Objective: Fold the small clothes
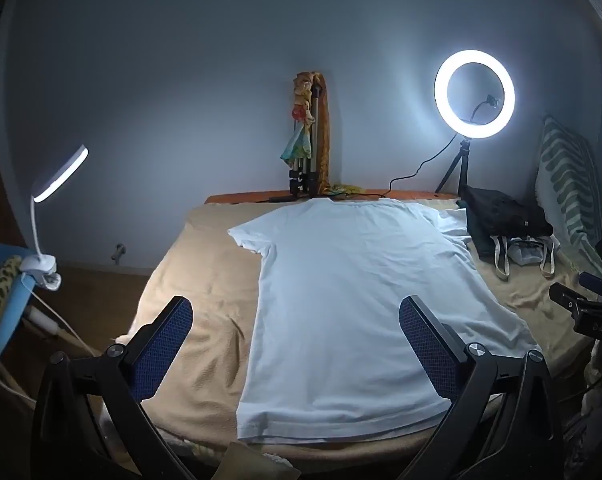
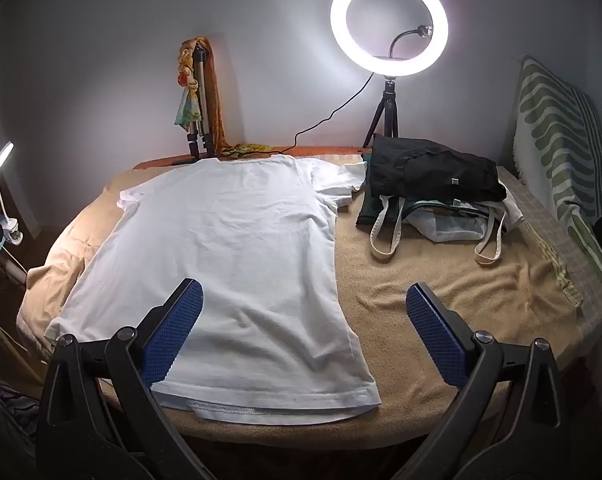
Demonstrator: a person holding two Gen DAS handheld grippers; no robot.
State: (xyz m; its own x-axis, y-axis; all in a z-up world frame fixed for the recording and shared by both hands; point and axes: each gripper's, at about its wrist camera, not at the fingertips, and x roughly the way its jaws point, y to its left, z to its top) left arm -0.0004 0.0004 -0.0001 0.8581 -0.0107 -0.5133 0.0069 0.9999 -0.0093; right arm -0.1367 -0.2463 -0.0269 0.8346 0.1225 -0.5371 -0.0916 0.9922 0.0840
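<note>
A tan blanket (image 2: 441, 292) is covering the bed, and the white shirt (image 2: 229, 248) is lying flat and unfolded on it, hem toward the cameras and collar toward the wall, with a black bag (image 2: 433, 168) sitting just beside its right sleeve. The left gripper (image 1: 297, 320) and right gripper (image 2: 305, 308) are both hovering above the hem end, jaws spread wide and holding nothing. Folding is seemingly not yet begun; the next move is probably calling for each gripper to be pinching a shirt edge or corner before lifting it over.
</note>
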